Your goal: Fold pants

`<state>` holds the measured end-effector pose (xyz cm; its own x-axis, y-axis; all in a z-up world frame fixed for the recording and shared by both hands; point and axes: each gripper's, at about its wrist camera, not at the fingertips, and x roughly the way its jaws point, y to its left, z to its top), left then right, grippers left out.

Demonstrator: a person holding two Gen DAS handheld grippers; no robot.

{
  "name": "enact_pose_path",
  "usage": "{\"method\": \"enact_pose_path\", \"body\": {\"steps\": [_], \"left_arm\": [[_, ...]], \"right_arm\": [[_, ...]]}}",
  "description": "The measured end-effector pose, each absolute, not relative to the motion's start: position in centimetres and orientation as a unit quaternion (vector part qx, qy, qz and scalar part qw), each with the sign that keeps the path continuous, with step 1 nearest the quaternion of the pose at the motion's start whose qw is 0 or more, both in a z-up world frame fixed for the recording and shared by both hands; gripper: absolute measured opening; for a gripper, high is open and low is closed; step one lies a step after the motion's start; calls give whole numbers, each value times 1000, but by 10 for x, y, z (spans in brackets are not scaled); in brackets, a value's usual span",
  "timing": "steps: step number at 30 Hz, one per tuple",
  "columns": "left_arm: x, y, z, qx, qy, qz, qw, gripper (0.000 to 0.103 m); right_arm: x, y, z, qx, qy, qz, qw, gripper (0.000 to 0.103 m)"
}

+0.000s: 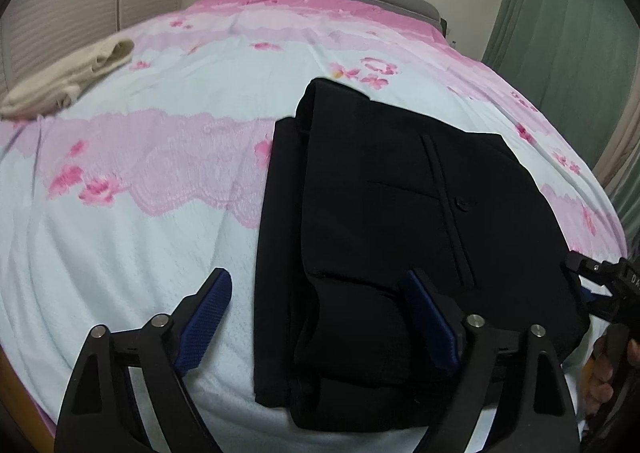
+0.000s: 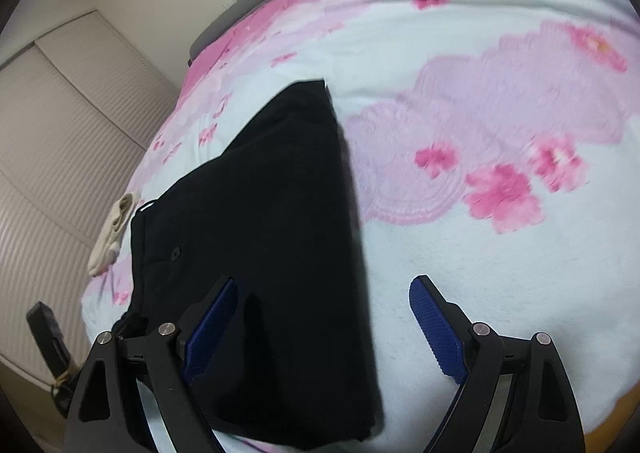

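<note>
Blue-padded left gripper [image 1: 320, 317] and right gripper [image 2: 322, 323] hang spread apart, empty.
Black fabric pants [image 1: 400, 213] look folded into a compact stack; little remains.

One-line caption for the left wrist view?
Open left gripper above folded black pants on floral bedspread.

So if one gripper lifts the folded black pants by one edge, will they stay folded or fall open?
The black pants will probably sag and unfold: soft layers lie loosely stacked, nothing pinning them. The cloth looks thin and smooth, so it may slip between the pads. Both the left gripper and right gripper are open.
</note>
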<state>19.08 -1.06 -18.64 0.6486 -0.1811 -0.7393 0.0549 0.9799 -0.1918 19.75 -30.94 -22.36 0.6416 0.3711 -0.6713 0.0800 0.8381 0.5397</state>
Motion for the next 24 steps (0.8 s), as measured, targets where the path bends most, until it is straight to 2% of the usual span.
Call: {"method": "enact_pose_path", "body": {"steps": [7, 24], "left_arm": [[195, 0, -203, -117, 426, -77, 894, 96], [184, 9, -203, -148, 403, -70, 901, 98]], "right_arm": [[208, -307, -234, 294, 415, 117, 853, 93], [212, -291, -239, 313, 426, 176, 830, 94]]}}
